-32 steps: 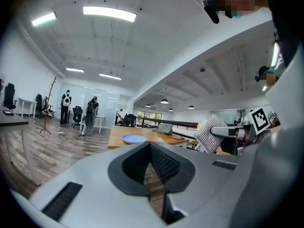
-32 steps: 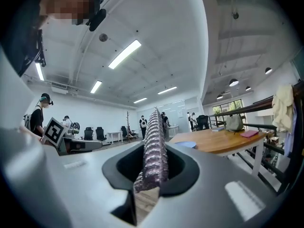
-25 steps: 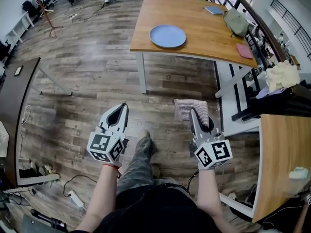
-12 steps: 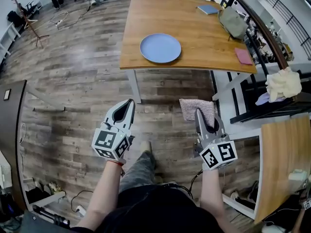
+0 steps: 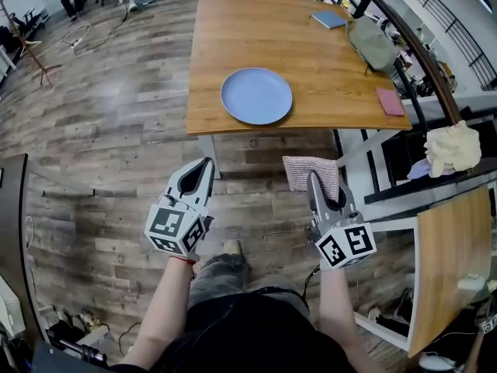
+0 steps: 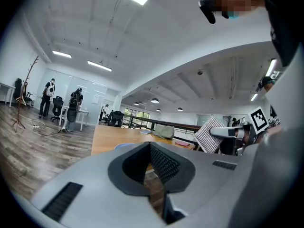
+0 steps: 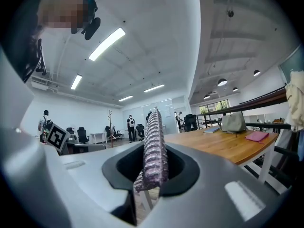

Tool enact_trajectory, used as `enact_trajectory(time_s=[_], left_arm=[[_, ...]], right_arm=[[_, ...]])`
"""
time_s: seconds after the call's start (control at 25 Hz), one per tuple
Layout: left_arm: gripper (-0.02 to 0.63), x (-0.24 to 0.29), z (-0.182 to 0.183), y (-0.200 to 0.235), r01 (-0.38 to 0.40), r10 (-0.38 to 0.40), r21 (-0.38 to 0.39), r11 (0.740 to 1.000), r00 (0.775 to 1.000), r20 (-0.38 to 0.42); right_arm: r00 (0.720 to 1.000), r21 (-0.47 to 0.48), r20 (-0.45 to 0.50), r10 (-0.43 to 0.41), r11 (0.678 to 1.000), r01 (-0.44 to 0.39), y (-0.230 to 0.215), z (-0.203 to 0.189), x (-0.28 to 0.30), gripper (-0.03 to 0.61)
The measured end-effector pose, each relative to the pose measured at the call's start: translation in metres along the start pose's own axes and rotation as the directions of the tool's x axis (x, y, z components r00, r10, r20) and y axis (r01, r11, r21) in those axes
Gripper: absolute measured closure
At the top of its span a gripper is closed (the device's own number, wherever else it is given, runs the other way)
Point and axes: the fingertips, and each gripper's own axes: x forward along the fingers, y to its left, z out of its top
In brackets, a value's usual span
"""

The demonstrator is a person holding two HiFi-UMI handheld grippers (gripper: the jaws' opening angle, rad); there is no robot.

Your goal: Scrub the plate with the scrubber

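Observation:
A light blue plate (image 5: 256, 95) lies on the near part of a wooden table (image 5: 233, 37) ahead of me. My right gripper (image 5: 313, 179) is shut on a pinkish-grey woven scrubber (image 5: 311, 172), which sticks out past the jaws, still short of the table's near edge. From the right gripper view the scrubber (image 7: 154, 148) stands edge-on between the jaws. My left gripper (image 5: 201, 166) is shut and holds nothing, level with the right one over the floor. Its own view catches a sliver of the plate (image 6: 124, 146) and the scrubber (image 6: 209, 134) at right.
On the table's far right lie a grey bag (image 5: 373, 43), a blue book (image 5: 329, 19) and a pink pad (image 5: 390, 101). A railing (image 5: 419, 53) and a dark rack with a cream cloth (image 5: 450, 148) stand to the right. Another wooden tabletop (image 5: 450, 263) is at my right. People stand far back.
I have walked toward the table: the plate and table edge have come nearer in the head view. Both grippers keep their pose, the scrubber still clamped in the right one.

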Motion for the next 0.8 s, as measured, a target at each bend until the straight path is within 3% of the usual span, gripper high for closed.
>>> enact_trajectory(time_s=[0.6, 0.8], left_arm=[[0.618, 0.024, -0.034, 0.040, -0.039, 0.035, -0.086, 0.996, 0.998, -0.051], [0.618, 0.044, -0.021, 0.064, -0.081, 0.079, -0.078, 0.994, 0.996, -0.033]], right_arm=[[0.998, 0.031, -0.065, 0.008, 1.000, -0.006, -0.014, -0.029, 0.055, 0.502], [0.999, 0.073, -0.026, 0.020, 0.997, -0.018, -0.039, -0.019, 0.105, 0.502]])
